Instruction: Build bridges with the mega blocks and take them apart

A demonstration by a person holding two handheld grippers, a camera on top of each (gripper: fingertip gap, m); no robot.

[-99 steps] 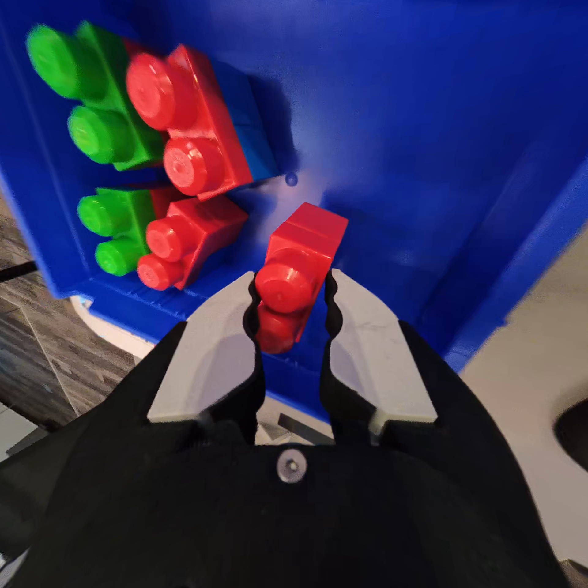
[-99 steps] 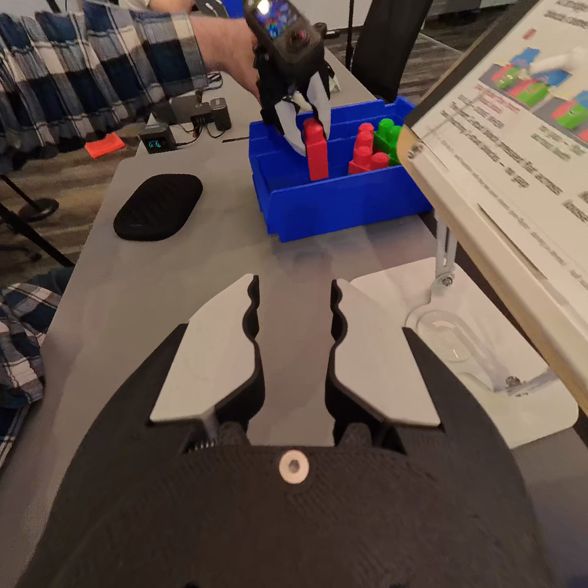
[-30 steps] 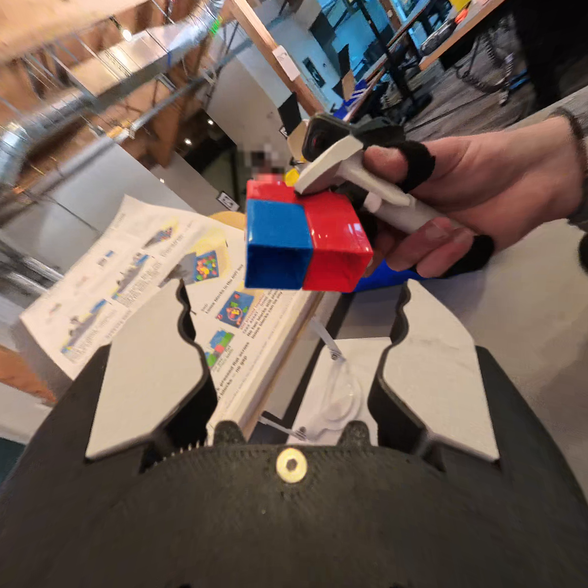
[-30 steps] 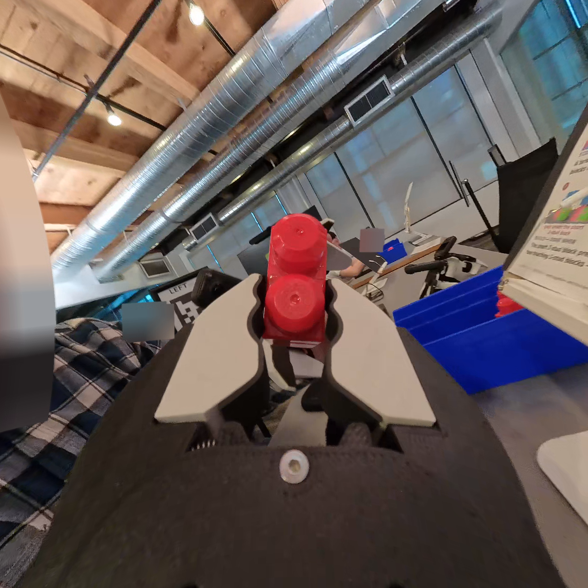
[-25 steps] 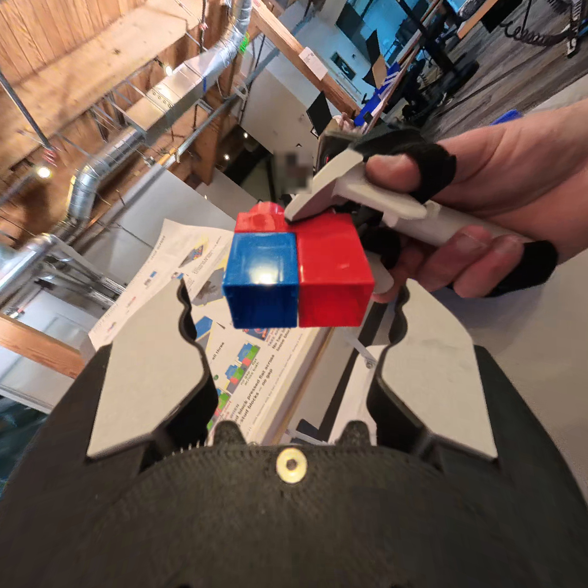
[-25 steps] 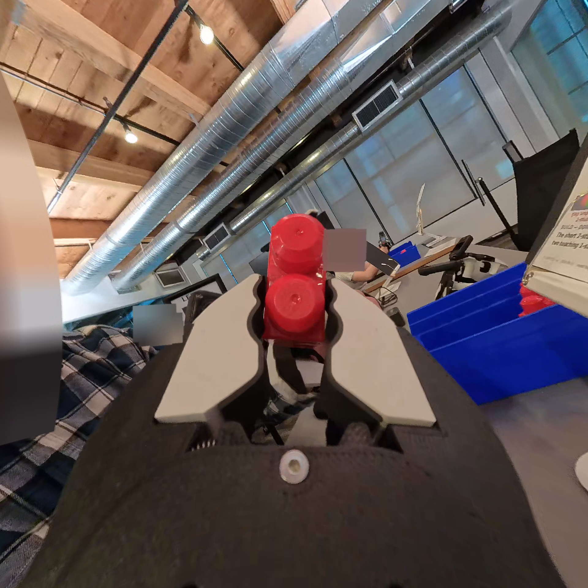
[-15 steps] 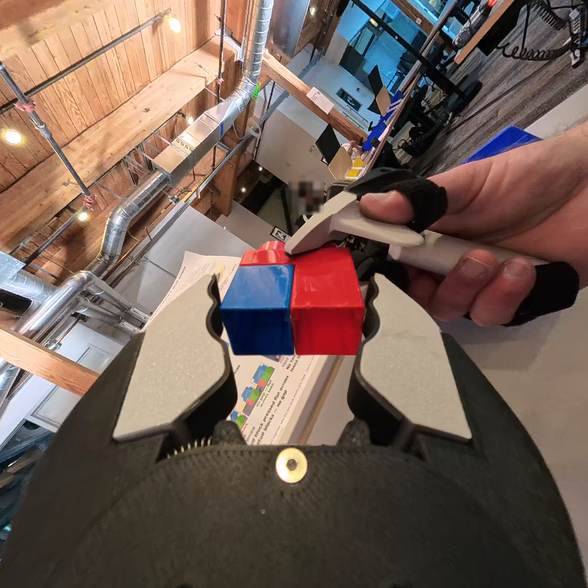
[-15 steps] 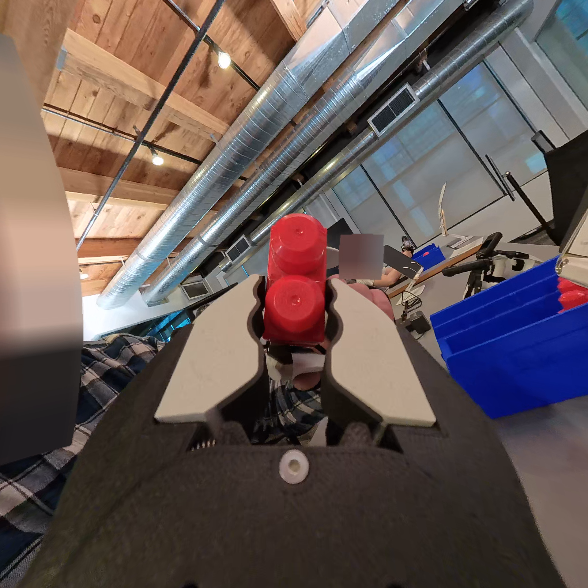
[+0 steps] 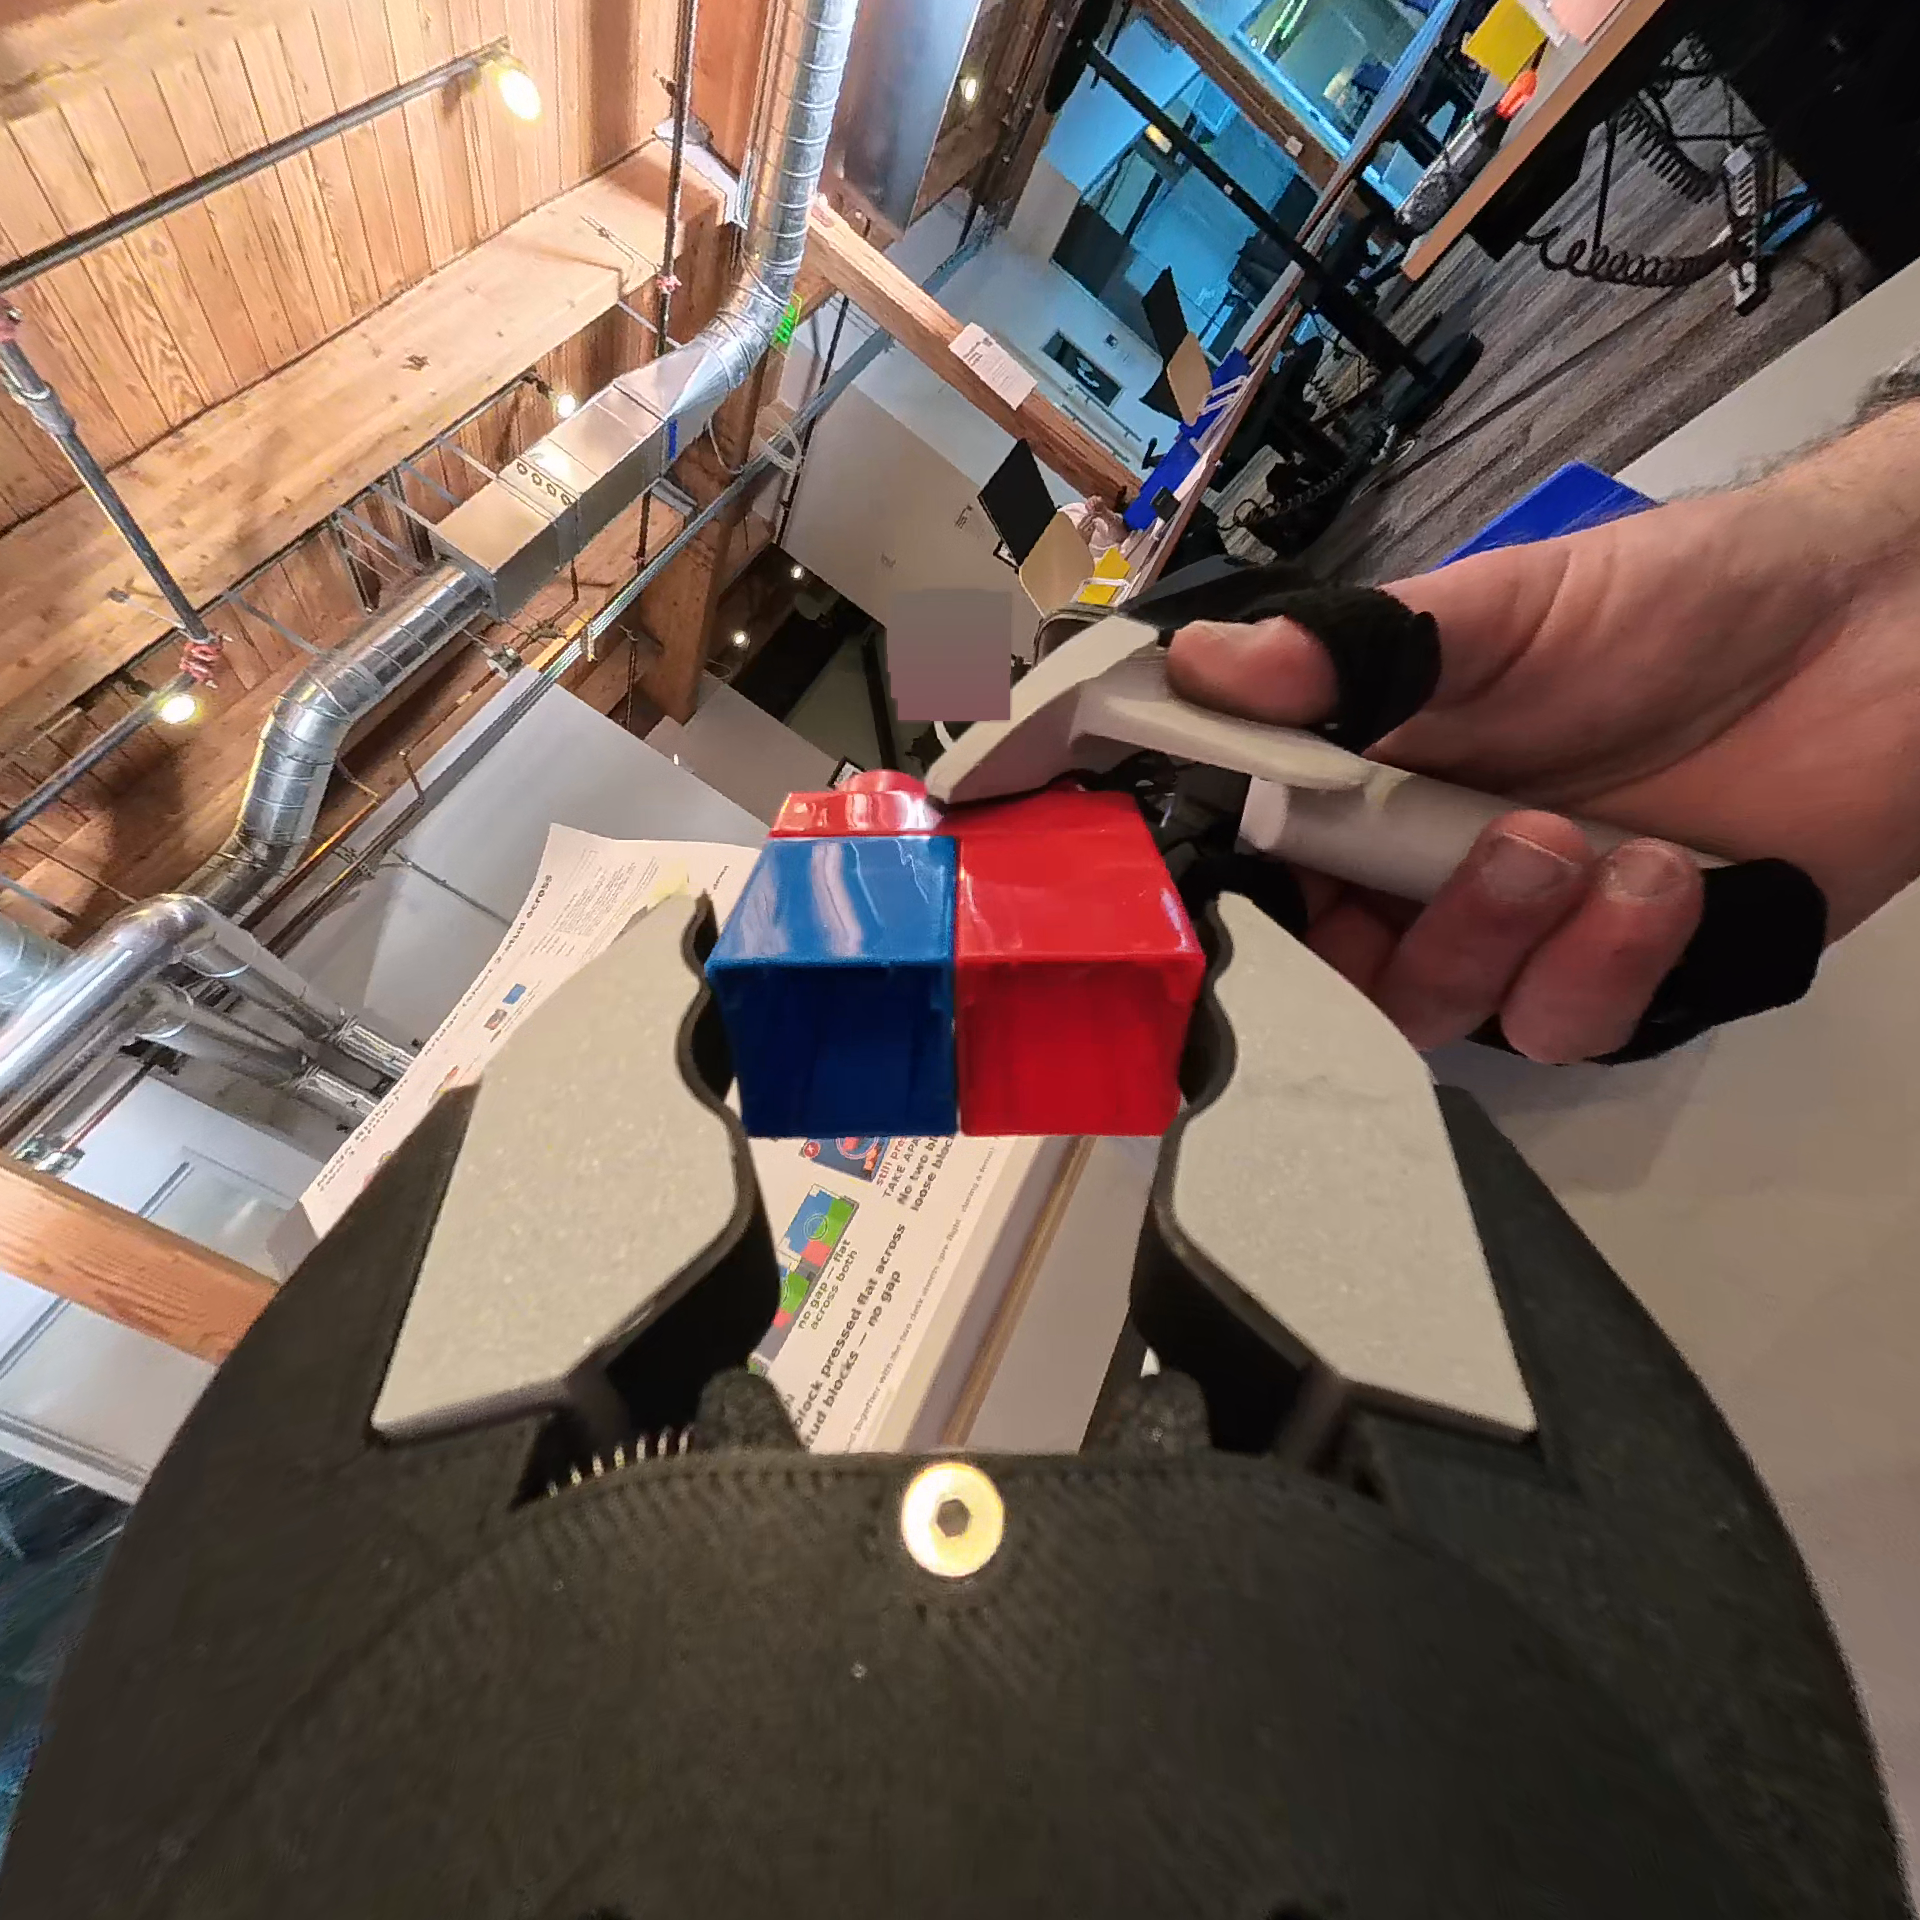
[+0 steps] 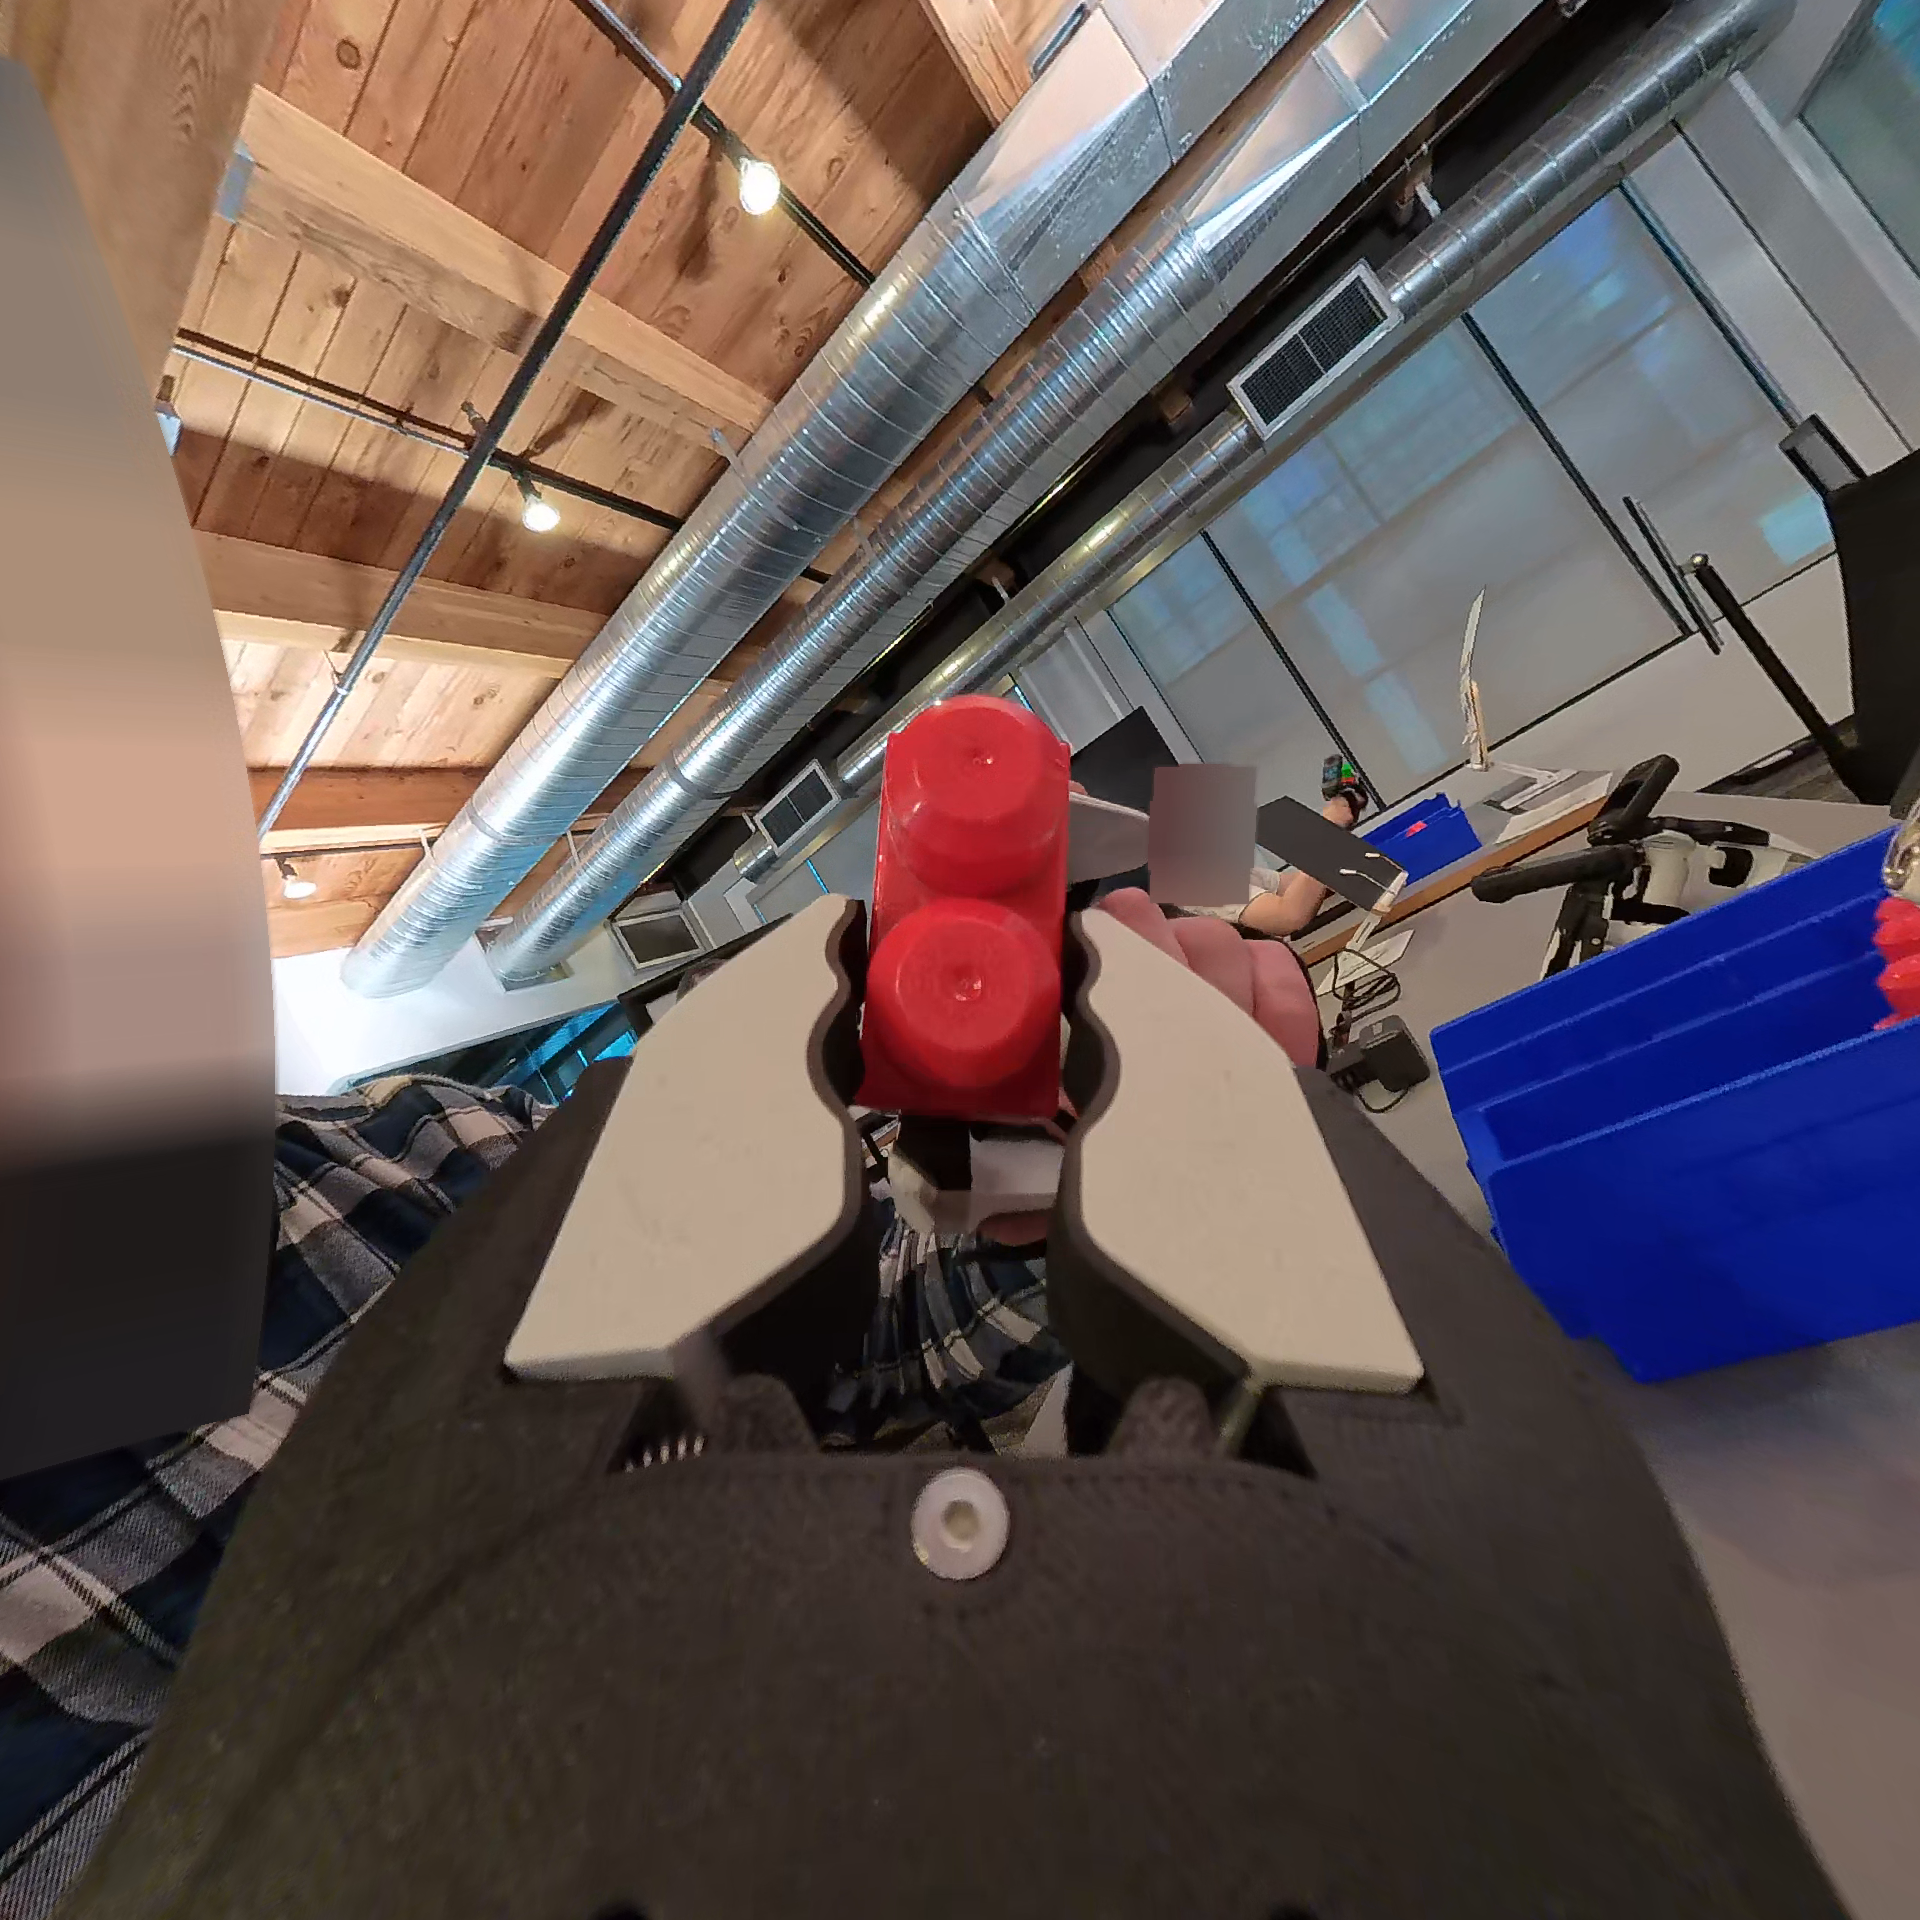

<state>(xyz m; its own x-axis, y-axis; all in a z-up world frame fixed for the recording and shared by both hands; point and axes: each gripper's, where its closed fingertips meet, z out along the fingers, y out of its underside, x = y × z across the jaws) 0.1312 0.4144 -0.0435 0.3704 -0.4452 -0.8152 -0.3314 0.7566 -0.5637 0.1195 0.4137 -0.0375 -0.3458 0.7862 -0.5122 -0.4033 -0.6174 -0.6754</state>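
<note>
With the red top block (image 10: 961, 935) clamped in the right gripper (image 10: 961, 987) in mid-air, the blue block (image 9: 842, 997) and red block (image 9: 1070, 997) beneath, pinched side by side by the left gripper (image 9: 956, 997), are best pulled straight off

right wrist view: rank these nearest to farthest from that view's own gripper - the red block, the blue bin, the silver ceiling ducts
1. Red block: clamped between the right gripper fingertips, studs facing the camera.
2. Blue bin: on the grey table to the right, past the fingers.
3. Silver ceiling ducts: overhead, running diagonally under the wooden ceiling, far behind the block.
</note>
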